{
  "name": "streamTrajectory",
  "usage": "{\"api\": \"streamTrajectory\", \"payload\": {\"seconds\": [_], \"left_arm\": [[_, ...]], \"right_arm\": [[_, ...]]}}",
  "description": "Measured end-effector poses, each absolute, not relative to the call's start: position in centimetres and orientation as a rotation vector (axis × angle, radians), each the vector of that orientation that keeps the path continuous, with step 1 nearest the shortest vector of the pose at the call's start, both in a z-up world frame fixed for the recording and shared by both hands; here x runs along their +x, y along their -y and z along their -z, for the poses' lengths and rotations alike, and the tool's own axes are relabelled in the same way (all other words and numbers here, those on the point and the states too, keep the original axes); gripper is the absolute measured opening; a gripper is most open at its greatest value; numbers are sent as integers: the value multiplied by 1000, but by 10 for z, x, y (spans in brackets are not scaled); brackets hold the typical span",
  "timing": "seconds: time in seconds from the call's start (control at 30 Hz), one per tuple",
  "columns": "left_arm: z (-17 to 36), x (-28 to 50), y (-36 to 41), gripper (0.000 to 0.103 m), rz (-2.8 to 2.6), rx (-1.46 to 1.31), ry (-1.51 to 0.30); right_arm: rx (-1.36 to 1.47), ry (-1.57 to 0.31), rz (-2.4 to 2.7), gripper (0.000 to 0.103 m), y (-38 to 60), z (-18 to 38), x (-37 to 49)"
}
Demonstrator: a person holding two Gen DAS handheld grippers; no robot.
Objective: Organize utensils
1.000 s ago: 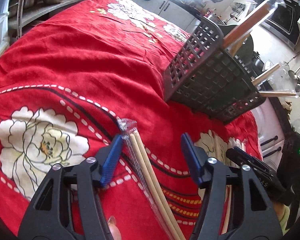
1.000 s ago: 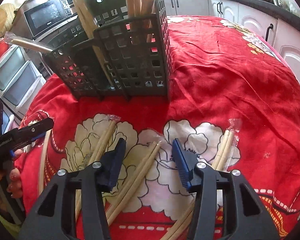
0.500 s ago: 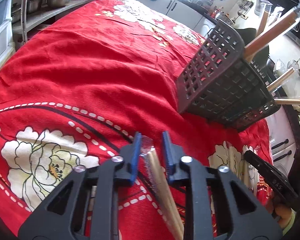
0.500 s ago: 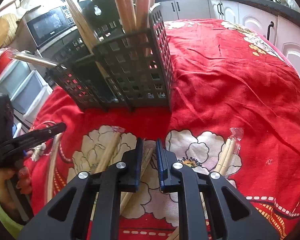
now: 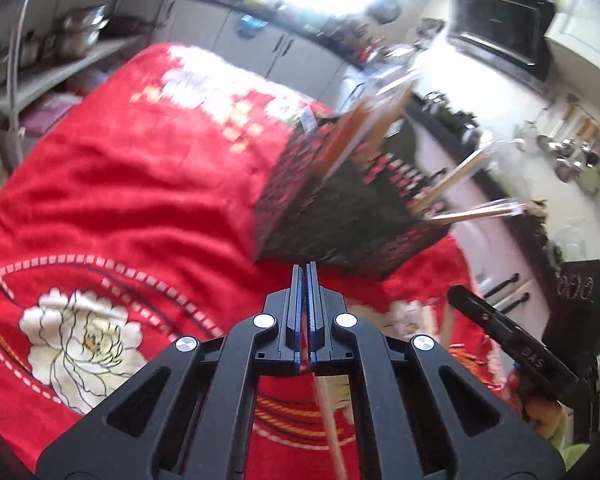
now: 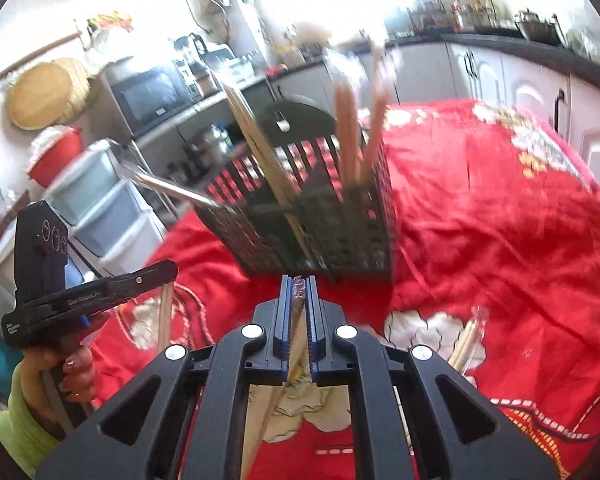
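A dark slotted utensil basket (image 5: 340, 220) (image 6: 340, 232) stands on the red cloth, with several wrapped chopsticks leaning in it. My left gripper (image 5: 305, 270) is shut on a wrapped chopstick pair (image 5: 329, 420) that trails down beneath it, lifted off the cloth just short of the basket. My right gripper (image 6: 299, 280) has its jaws closing, and the pads press on another wrapped chopstick pair (image 6: 296, 340) whose plastic tip shows between them. One more wrapped pair (image 6: 466, 344) lies on the cloth to the right.
A red flowered tablecloth (image 5: 120, 200) covers the table. A person's hand (image 6: 72, 372) holds the left gripper at the left of the right wrist view. A microwave (image 6: 152, 96), stacked drawers (image 6: 100, 200) and kitchen cabinets (image 6: 520, 92) ring the table.
Both grippers went from open around chopstick pairs on the cloth to shut on them. Both have risen with the pairs, and the basket now sits closer ahead.
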State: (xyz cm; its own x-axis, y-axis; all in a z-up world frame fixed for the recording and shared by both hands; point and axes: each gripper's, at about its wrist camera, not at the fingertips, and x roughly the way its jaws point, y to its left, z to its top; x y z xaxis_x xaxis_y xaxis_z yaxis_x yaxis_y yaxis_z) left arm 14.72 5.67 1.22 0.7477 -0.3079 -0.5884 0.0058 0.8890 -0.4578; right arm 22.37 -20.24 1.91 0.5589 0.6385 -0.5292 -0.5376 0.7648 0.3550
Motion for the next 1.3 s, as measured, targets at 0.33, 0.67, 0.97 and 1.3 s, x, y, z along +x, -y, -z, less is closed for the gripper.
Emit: {"api": "streamTrajectory", "payload": {"seconds": [0.33,0.67,0.97,1.3], "left_arm": [[-66,141,-29,0,255,-393,-590],[-110,146,-17,0,316,-362,-499],[-143,150,-7,0,352,-339,-430],[-166,156,2,0,380,-316,-381]], "right_arm": [[163,-541,-713,6,217,-65,208],[173,-446,-707,6,229,-94,198],[176,-387,-703,6,234,-115,194],[173,-328,-715,6,233,-133,189]]}}
